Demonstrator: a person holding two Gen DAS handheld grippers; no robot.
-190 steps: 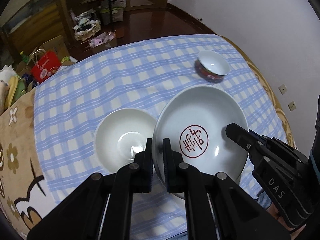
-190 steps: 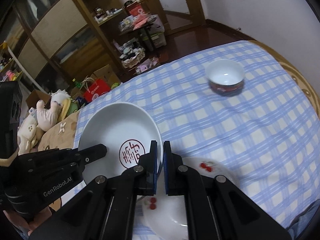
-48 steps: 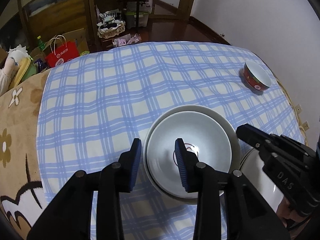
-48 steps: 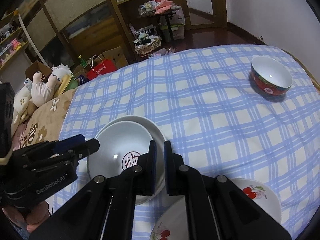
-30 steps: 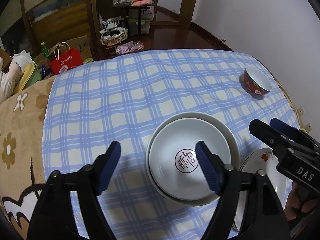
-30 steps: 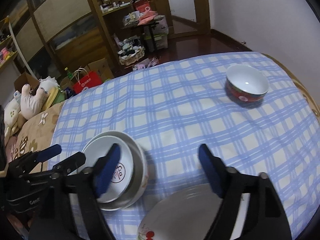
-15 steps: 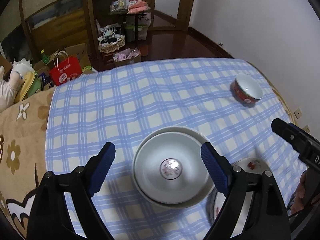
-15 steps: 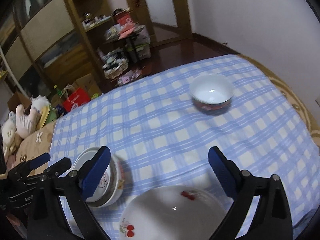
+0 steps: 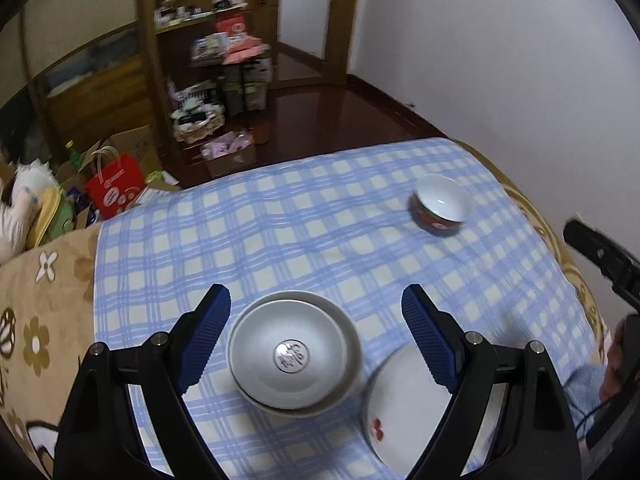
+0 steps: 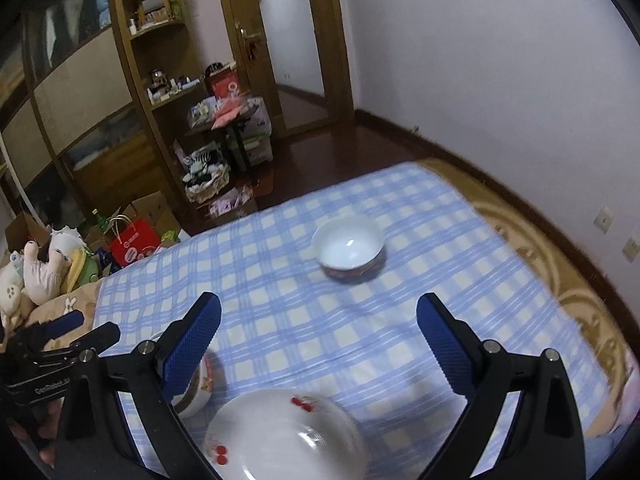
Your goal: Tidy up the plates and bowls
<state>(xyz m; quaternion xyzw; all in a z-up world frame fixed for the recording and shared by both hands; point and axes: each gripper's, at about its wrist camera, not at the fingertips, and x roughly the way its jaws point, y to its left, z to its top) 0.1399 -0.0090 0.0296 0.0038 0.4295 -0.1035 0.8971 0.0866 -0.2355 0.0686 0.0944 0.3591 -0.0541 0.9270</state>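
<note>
Change since earlier: both grippers have let go of the seal-marked dish and pulled up and away; that dish, once carried between them, now sits nested in a wider white bowl.
Left gripper point(image 9: 316, 338): jaws spread wide, nothing between the blue pads; it hangs above the nested pair.
Right gripper point(image 10: 318, 344): jaws at full spread and empty, tilted down over bare checked cloth.
Nested pair point(image 9: 294, 354): seal-marked dish inside the white bowl, mouths up, on the blue checked tablecloth point(image 9: 280, 232) near its front edge.
Cherry plate point(image 10: 286, 436): lies flat on the cloth, just right of the nested pair; whether the rims touch cannot be told.
Red-banded bowl point(image 10: 348, 246): upright, mouth up, alone toward the far right of the cloth, well apart from the others.
Long axis: all the crockery is round, so none has a long axis; each opens straight up.
Left view only: whole top of the nested pair with the round mark at its centre; a fingertip of the right gripper at the right edge.
Right view only: most of the cherry plate's face with its red cherry prints; just a sliver of the nested pair's side, behind the left pad; the left gripper at lower left.
Blur: both views are smeared.
</note>
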